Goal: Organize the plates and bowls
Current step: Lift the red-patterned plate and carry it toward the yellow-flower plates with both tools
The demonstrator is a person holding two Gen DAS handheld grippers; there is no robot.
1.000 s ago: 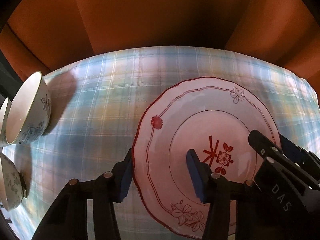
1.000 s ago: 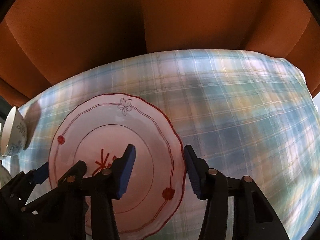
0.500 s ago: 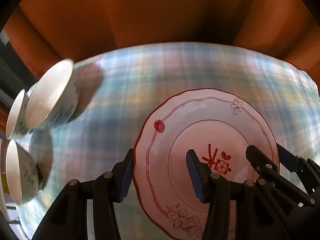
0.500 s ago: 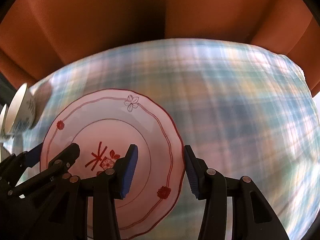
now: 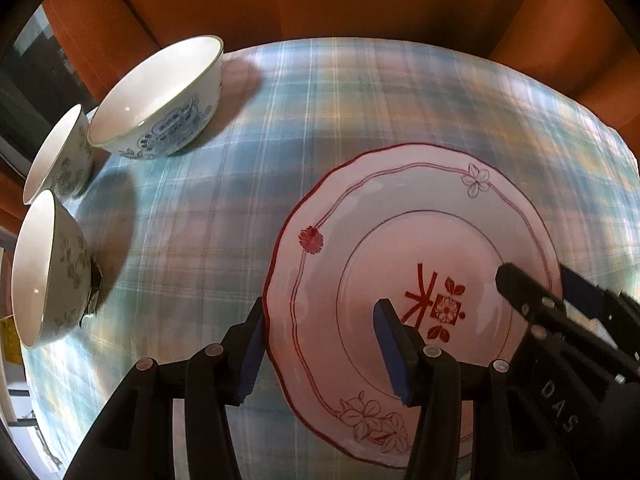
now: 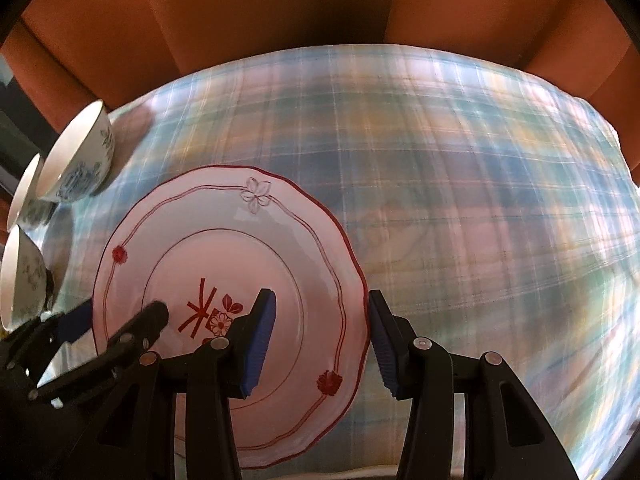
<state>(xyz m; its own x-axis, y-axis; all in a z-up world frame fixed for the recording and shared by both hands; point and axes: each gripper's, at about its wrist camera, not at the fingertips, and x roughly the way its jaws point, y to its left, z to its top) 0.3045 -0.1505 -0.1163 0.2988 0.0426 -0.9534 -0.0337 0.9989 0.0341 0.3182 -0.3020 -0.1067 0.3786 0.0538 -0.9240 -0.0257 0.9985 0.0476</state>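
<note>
The plate [image 5: 404, 248] lies on the plaid cloth [image 5: 320, 120], each gripper straddling one edge. The left gripper [image 5: 320, 356] and right gripper [image 6: 320, 344] stand spread, apparently not clamping. The left view shows three bowls [image 5: 160, 100] clearly; the right view crowds them at its border, where cloth [image 6: 480, 200] blurs and the plate's near rim is hidden.

Blue-green plaid tablecloth [image 5: 328, 128] covering the table, orange-brown wall panels [image 6: 280, 8] behind it
</note>
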